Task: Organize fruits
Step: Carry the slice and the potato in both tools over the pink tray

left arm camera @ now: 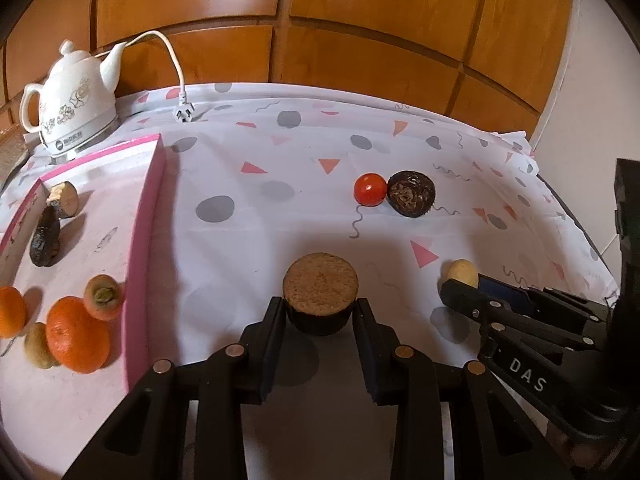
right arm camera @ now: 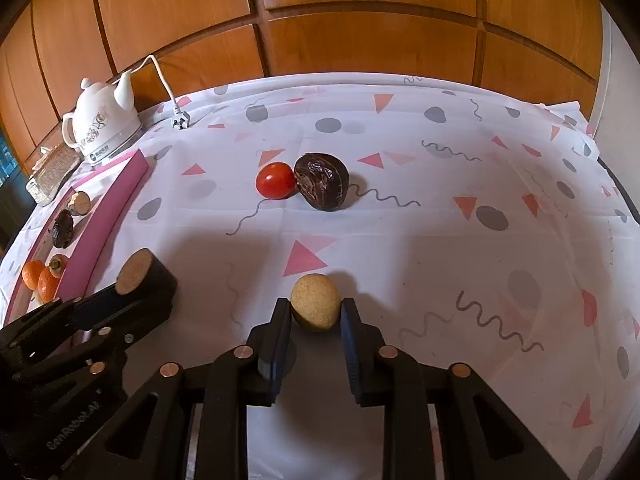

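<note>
My left gripper (left arm camera: 319, 305) is shut on a dark half fruit with a tan cut face (left arm camera: 320, 286), held just above the patterned cloth. In the right wrist view that same half fruit (right arm camera: 134, 277) shows at the left. My right gripper (right arm camera: 315, 305) is shut on a small tan oval fruit (right arm camera: 314, 299); the left wrist view shows this tan fruit (left arm camera: 463, 273) at the right. A red tomato (left arm camera: 369, 189) touches a dark wrinkled fruit (left arm camera: 411, 194) farther back on the cloth. The pink-walled tray (left arm camera: 146, 240) at the left holds oranges (left arm camera: 78, 334), a persimmon (left arm camera: 103, 297) and other pieces.
A white kettle (left arm camera: 76, 108) with its loose cord and plug (left arm camera: 183, 114) stands behind the tray. A wooden cabinet (left arm camera: 360, 40) closes off the back. The table's edge (right arm camera: 624, 200) falls away at the right. Bare cloth lies between the grippers and the tomato.
</note>
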`<state>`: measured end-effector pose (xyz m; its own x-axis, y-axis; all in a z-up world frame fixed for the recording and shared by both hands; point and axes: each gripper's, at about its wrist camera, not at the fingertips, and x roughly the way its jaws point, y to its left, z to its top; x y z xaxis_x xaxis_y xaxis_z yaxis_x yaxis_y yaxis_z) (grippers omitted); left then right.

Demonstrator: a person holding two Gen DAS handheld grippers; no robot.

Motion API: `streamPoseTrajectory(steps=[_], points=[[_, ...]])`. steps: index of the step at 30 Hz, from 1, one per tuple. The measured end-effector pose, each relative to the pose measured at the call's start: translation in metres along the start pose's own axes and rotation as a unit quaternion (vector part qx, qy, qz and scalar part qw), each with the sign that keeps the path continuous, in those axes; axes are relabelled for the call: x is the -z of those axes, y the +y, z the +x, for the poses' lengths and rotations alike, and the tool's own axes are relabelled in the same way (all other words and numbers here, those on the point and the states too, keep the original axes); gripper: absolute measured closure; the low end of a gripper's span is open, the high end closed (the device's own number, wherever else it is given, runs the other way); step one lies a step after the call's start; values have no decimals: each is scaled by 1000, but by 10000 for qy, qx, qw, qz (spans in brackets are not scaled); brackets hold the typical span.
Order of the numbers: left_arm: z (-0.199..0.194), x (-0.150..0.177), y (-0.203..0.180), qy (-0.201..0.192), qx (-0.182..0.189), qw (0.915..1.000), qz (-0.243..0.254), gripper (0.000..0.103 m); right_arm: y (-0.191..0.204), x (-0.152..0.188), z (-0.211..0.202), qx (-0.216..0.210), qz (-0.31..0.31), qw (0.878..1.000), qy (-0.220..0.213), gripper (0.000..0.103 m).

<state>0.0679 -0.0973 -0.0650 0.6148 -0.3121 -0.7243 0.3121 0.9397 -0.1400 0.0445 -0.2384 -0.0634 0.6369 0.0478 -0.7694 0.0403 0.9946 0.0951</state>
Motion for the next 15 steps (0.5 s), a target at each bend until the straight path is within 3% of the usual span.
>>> streamPoseTrajectory(steps=[15], points=[[-52, -7, 5, -427, 3, 9991, -1, 68, 11, 7, -6, -18, -75, 10000, -54, 78]])
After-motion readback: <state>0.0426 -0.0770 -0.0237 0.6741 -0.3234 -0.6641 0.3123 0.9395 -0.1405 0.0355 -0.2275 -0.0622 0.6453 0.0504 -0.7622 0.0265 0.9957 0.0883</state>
